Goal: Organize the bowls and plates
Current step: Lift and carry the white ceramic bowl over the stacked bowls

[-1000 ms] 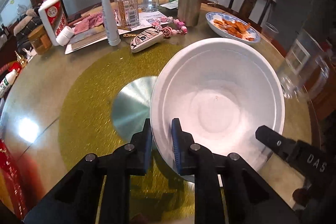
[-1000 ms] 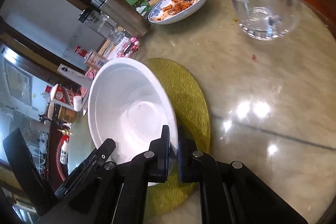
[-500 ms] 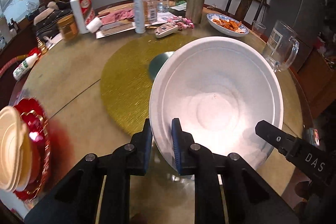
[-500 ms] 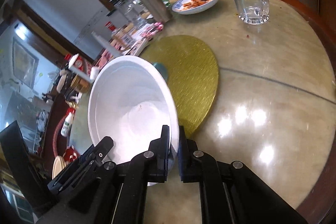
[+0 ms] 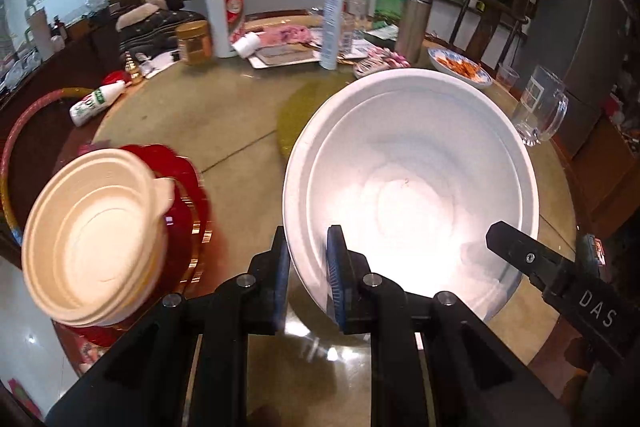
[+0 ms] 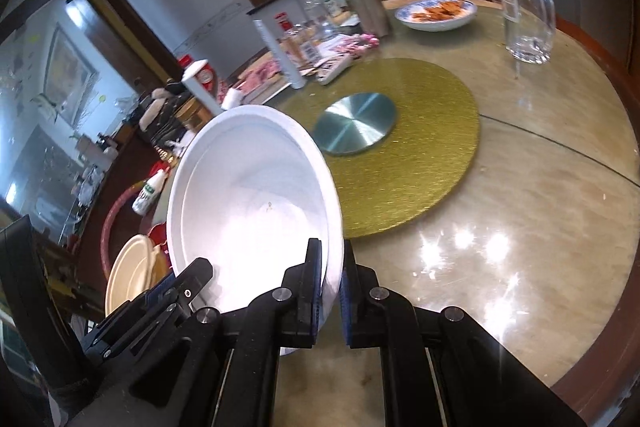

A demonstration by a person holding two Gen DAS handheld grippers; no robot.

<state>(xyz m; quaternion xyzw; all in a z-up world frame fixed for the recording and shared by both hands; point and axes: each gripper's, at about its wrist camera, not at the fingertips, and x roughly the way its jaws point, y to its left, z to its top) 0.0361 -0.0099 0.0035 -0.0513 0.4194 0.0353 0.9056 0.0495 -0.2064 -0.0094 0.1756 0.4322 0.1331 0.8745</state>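
Both tools clamp the rim of 1 large white bowl (image 5: 412, 187): the left gripper (image 5: 308, 259) pinches its near-left edge at lower centre of the left view, the right gripper (image 6: 330, 275) its opposite rim, 1 pad inside and 1 outside. 2 grips likely keep so wide a bowl level. It hangs above the table (image 6: 540, 227), clear of the gold turntable (image 6: 424, 131). At lower left sits a cream bowl (image 5: 92, 239) on a red plate (image 5: 188, 183), probably the stacking spot.
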